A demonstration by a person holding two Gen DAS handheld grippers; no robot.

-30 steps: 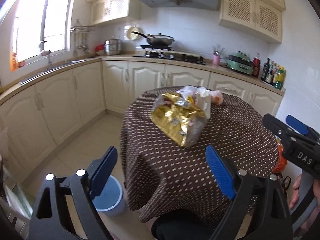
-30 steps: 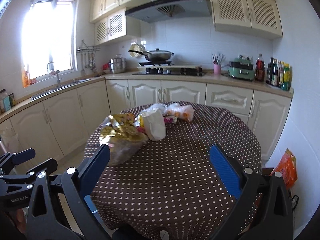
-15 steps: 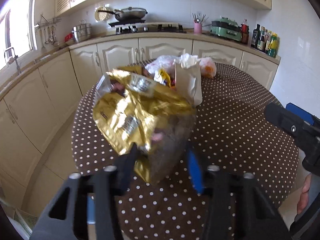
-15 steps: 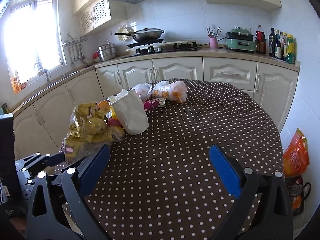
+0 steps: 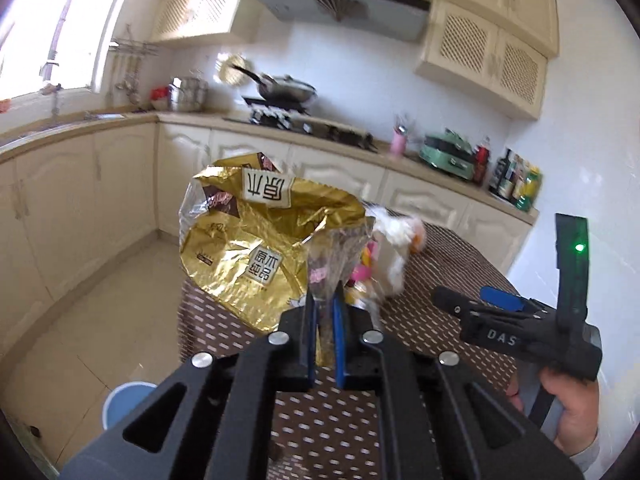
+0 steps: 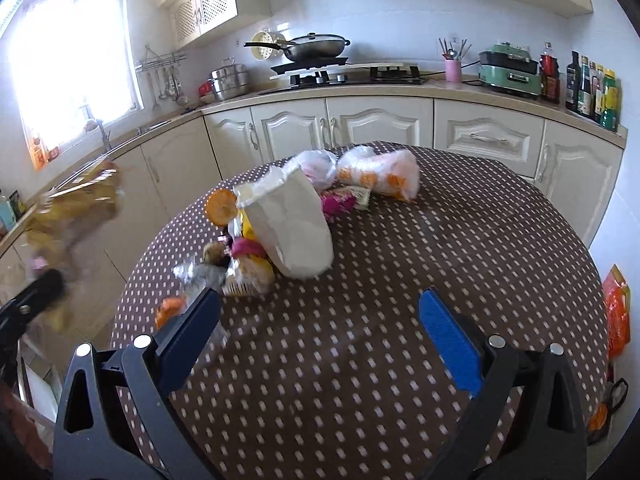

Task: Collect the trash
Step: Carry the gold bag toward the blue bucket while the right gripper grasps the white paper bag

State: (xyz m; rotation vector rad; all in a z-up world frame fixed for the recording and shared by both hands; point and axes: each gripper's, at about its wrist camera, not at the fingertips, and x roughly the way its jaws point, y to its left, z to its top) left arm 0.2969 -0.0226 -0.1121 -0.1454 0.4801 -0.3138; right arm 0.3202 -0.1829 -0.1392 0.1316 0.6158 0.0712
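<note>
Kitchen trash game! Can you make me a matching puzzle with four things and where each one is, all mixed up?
Things:
1. gold bag
2. white paper bag
3. blue bucket
4. pan

Places:
A. on the stove
B. on the floor beside the table
C. pinched in the left gripper, lifted up
D. lying on the dotted tablecloth

Pairs: 1-C, 2-D, 3-B, 4-A
</note>
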